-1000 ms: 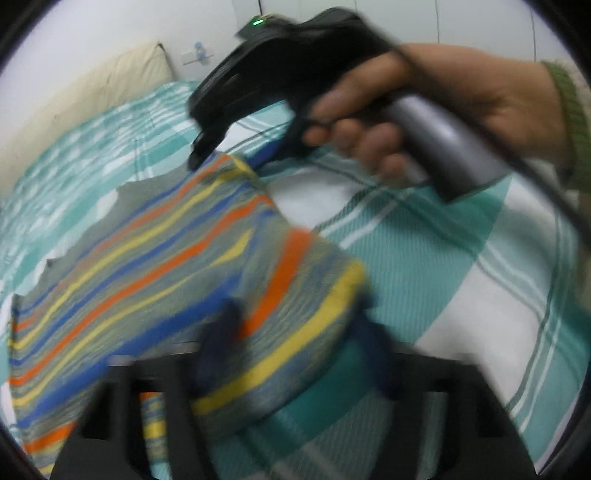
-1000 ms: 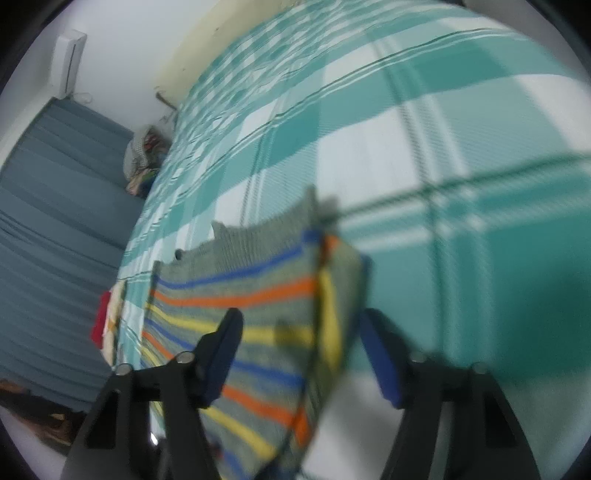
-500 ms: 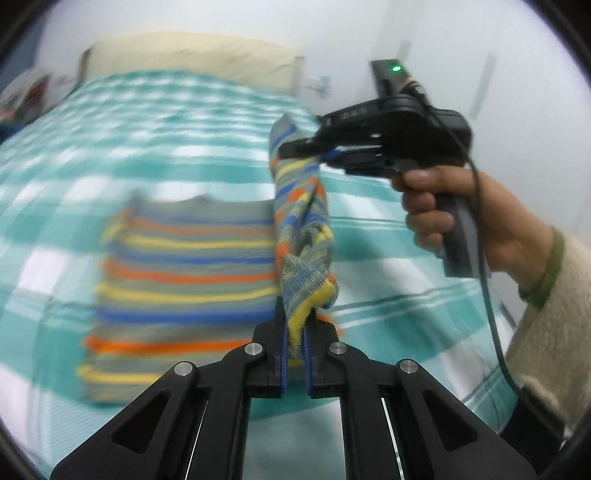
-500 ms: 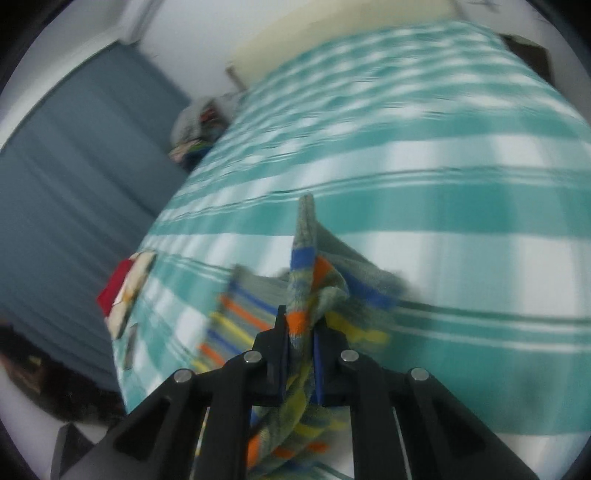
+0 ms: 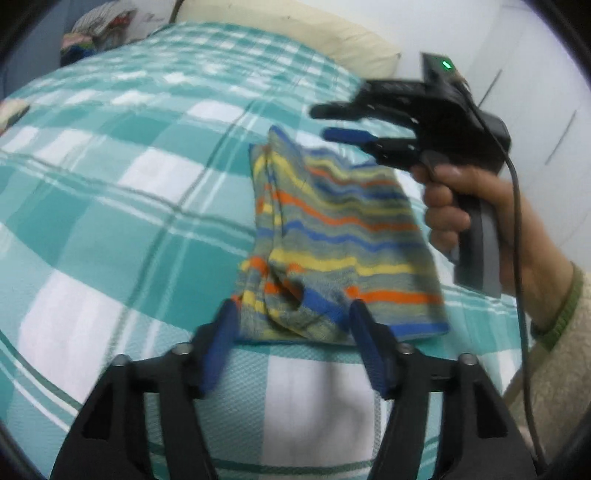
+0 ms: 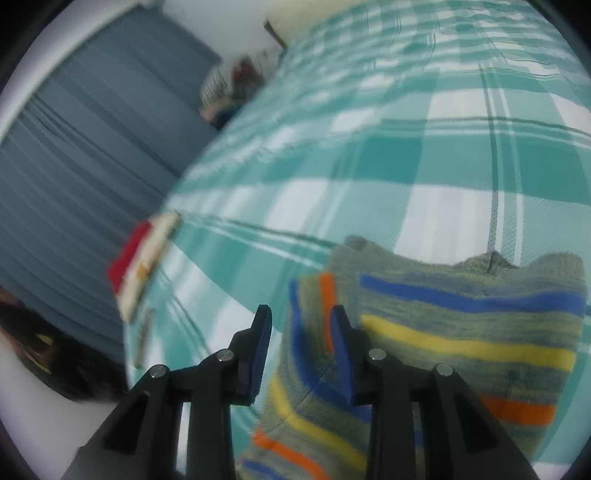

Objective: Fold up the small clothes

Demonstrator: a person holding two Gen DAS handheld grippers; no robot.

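A small striped knit garment, grey-green with blue, yellow and orange bands, lies folded over on the teal-and-white checked bed. My left gripper is open, its blue-padded fingers straddling the garment's near edge. My right gripper is held above the garment's far end, fingers apart and empty. In the right wrist view the right gripper is open at the garment's left edge.
A cream pillow lies at the head of the bed. A pile of clothes sits at the far left corner. A red and white folded item lies near the bed's edge beside a blue curtain.
Both grippers were shut on the garment's edge and lifting it; now both have opened and let go, and the folded-over layer lies flat on the bed.
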